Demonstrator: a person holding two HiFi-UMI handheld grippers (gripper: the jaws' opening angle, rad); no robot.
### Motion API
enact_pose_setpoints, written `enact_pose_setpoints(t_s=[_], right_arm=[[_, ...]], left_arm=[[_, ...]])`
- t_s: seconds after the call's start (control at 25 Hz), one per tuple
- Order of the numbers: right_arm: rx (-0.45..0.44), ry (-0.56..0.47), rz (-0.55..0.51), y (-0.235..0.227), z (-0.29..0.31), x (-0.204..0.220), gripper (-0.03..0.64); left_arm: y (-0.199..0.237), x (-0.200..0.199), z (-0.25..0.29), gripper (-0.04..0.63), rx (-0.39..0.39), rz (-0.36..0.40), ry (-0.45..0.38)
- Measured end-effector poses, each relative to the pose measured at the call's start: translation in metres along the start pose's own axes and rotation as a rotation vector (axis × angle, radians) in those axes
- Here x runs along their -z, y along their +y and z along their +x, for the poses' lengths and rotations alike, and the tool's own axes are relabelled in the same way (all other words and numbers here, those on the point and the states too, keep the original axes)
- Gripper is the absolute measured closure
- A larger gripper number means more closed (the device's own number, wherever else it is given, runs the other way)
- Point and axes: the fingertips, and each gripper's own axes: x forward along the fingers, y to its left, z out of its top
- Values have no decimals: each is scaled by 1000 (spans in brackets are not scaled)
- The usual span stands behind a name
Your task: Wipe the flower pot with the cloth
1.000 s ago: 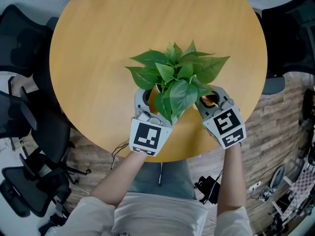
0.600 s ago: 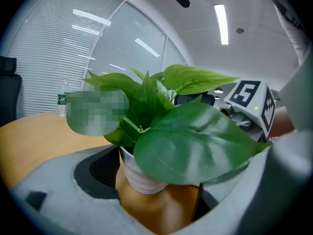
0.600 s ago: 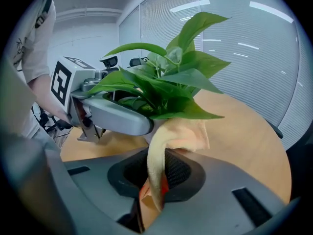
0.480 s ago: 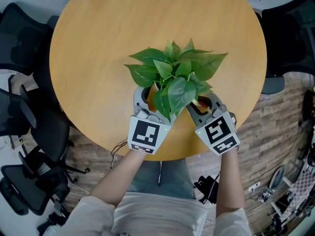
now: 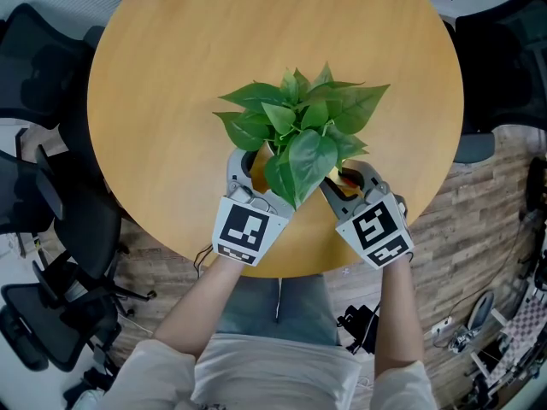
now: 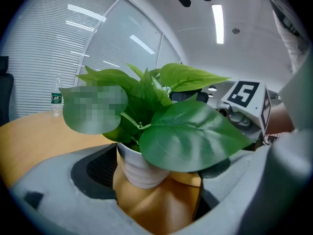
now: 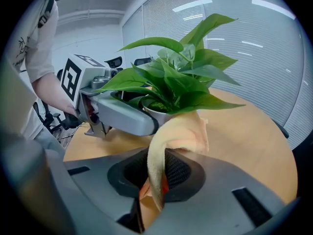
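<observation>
Flower pot: the white ribbed flower pot (image 6: 139, 168) stands on the round wooden tabletop (image 5: 171, 75), toward the edge nearest the person. Its leaves (image 5: 295, 131) spread over both tools.
Left tool: the left tool (image 6: 156, 177) has its jaws set wide on either side of the pot, with one pad against the wall. The other side is hidden under a big leaf, so I judge this a steadying hold rather than a hard clamp.
Right tool: the right tool (image 7: 151, 190) is pinched narrow on a peach cloth (image 7: 178, 136). The cloth arches up out of the jaws, and its free end meets the pot just below the rim.
Risk, tipping: a sideways wipe pushes on a light, top-heavy pot. If the left hold is loose, the pot could tilt or skid toward the near edge (little tabletop lies on that side).
Risk, cloth: only a fold sits in the jaws, so rubbing may drag it out.
Risk, leaves: the low leaves overhang the wiping path, and the right tool could crease or tear them.
</observation>
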Motion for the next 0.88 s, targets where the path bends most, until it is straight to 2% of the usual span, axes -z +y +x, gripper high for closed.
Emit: enact_pose_setpoints(t_s=[0.44, 0.68, 0.88], right_arm=[[-9, -7, 2, -2, -2, 1, 563], [-12, -7, 2, -3, 0, 1, 563], [-12, -9, 1, -3, 0, 1, 563]], left_arm=[[5, 17, -16, 118, 150, 84, 65], [11, 17, -15, 117, 317, 193, 89], [9, 6, -12, 117, 432, 259, 51]])
